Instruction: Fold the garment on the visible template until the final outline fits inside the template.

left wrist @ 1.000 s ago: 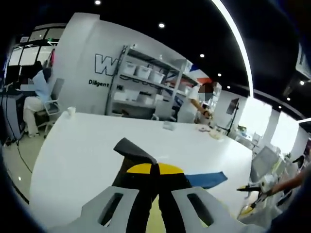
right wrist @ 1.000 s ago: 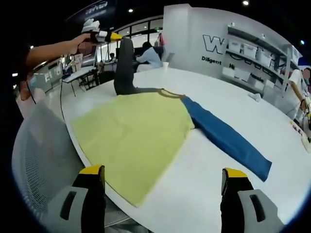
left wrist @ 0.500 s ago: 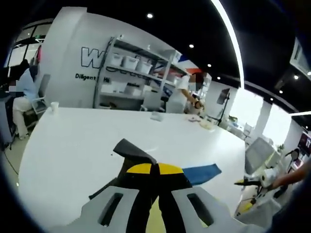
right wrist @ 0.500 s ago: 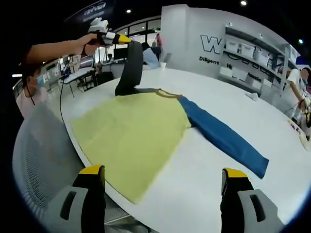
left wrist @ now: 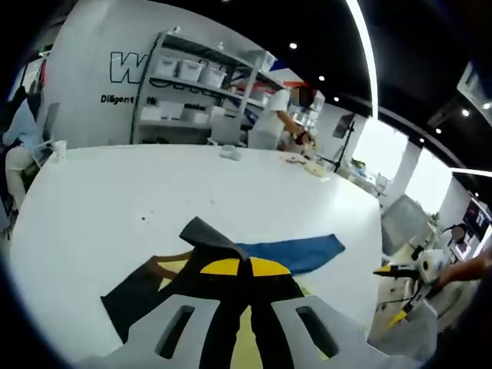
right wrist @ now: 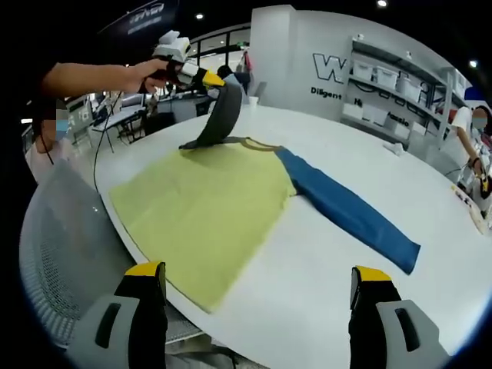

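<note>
Right gripper view, from its left side across: the left gripper [right wrist: 209,77], held in a person's hand [right wrist: 154,71], has its fingers pinched on the dark sleeve [right wrist: 217,115] and lifts it above the white surface [right wrist: 430,231]. Next lies the garment's yellow body [right wrist: 204,204], spread flat, then the blue sleeve [right wrist: 346,207] stretched out to the right. At the bottom, the right gripper [right wrist: 257,288] hangs near the surface's edge, fingers spread wide apart and holding nothing.
</note>
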The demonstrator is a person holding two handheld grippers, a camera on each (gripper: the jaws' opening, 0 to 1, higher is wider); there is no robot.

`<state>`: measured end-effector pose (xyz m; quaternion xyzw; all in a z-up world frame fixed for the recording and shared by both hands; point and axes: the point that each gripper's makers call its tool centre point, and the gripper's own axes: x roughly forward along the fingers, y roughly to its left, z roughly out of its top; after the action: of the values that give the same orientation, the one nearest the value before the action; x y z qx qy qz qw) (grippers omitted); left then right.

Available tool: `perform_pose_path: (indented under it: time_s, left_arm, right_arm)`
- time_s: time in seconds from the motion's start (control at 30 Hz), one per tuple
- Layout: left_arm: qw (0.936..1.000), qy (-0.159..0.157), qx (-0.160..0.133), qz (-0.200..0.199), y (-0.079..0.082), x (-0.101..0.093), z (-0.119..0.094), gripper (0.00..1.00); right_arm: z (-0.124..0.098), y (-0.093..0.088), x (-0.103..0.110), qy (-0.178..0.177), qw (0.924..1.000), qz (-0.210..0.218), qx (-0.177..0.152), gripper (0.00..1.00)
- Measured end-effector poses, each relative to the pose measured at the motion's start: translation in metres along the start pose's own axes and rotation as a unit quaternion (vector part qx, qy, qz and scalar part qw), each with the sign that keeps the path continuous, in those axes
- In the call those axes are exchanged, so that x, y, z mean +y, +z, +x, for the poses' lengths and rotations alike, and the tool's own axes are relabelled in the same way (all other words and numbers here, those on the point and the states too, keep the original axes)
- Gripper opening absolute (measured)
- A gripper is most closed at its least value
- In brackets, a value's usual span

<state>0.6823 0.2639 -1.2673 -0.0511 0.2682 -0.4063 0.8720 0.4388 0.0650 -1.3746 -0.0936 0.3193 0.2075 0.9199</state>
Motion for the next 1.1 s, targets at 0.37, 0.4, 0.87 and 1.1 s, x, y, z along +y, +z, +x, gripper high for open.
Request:
perform_pose_path:
  time_s: [0.37,0.4,0.87,1.1]
  left_arm:
    - [0.9982,0.009,0.055,0.022,-0.027,-0.002,0.036,0.01]
    - [0.9981,0.01,0.058,0.019,-0.029,-0.001,0.039,0.01]
    - [0.9947,0.022,0.1,0.012,-0.061,-0.002,0.078,0.01]
    - [0.9923,0.031,0.119,-0.006,-0.08,-0.002,0.089,0.01]
  right_arm:
    - [-0.002,-0.004,-0.003,-0.008,0.9999,0.004,0.005,0.99]
    - [-0.002,-0.004,-0.003,-0.008,0.9999,0.004,0.005,0.99]
    - [-0.009,-0.005,-0.009,-0.019,0.9998,-0.005,0.01,0.99]
    - [-0.012,0.002,-0.009,-0.024,0.9997,-0.003,0.004,0.99]
